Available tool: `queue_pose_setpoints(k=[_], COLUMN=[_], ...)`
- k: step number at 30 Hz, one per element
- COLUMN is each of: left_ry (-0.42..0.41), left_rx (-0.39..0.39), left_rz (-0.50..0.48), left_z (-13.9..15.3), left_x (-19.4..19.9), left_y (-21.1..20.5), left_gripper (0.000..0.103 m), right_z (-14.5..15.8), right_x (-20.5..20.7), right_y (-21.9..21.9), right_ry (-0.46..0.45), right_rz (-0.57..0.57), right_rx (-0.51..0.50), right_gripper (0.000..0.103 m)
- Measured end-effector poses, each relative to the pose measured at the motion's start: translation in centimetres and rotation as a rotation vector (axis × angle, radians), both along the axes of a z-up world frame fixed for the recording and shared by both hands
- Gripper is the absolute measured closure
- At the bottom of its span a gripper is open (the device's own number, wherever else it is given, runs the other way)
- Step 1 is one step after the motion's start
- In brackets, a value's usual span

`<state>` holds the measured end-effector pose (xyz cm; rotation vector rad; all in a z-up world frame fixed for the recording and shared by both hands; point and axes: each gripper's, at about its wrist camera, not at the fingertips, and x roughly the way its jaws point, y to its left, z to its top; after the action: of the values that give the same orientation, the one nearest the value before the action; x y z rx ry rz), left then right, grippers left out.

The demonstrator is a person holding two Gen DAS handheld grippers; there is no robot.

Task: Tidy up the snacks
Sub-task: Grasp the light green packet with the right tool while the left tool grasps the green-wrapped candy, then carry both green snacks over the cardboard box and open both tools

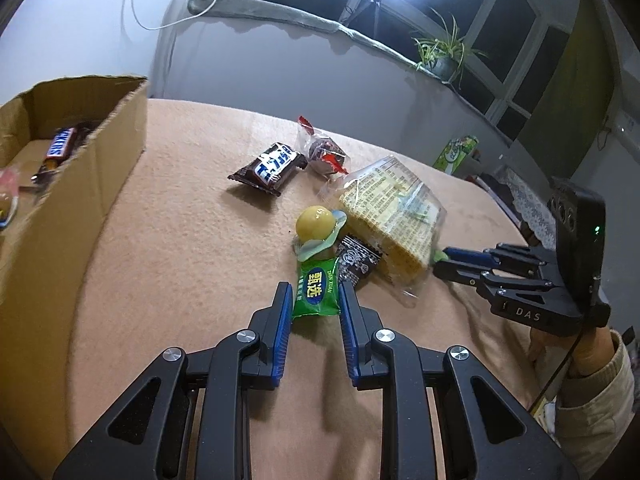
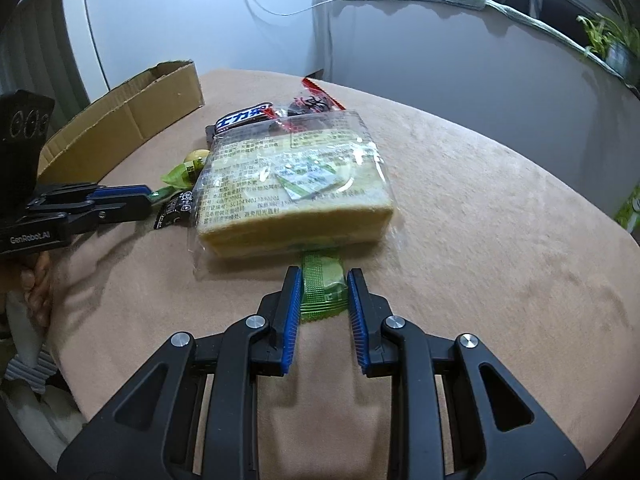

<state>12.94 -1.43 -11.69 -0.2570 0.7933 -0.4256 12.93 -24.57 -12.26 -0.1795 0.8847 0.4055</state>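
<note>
My left gripper (image 1: 315, 294) is shut on a small green snack packet (image 1: 314, 290) lying on the tan cloth. Just beyond it sit a yellow ball candy (image 1: 316, 222), a small black packet (image 1: 356, 262) and a clear-wrapped yellow cake (image 1: 392, 216). My right gripper (image 2: 324, 280) is shut on a green wrapper (image 2: 322, 294) whose far end lies under the near edge of the cake (image 2: 296, 184). Each gripper shows in the other's view: the right gripper (image 1: 444, 262) at the cake's right, the left gripper (image 2: 146, 196) at its left. An open cardboard box (image 1: 80, 184) stands at the left.
A dark chocolate bar (image 1: 268, 168) and a clear packet with red ends (image 1: 324, 150) lie farther back. A Snickers bar (image 1: 62, 146) lies in the box with other snacks. The round table's edge (image 2: 580, 216) curves on the right. A potted plant (image 1: 444, 56) sits on the sill.
</note>
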Motion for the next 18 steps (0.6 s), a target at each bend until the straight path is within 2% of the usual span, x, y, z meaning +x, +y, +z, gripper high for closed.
queue_pose_setpoints(k=[10,18], left_ry=[-0.017,-0.088], left_rx=[-0.041,-0.057], left_rz=[0.018,0.053], left_z=[0.5,2.9], left_x=[-4.4,-7.3], left_y=[0.9,2.6], left_gripper=[0.081,0.081], right_z=[1.2,3.2], right_x=[-5.7,-8.4], right_y=[0.3,2.5], right_ry=[-0.030,-0.087], right_rz=[-0.054,-0.053], right_rx=[0.041,0.042], right_gripper=[0.079,0.079])
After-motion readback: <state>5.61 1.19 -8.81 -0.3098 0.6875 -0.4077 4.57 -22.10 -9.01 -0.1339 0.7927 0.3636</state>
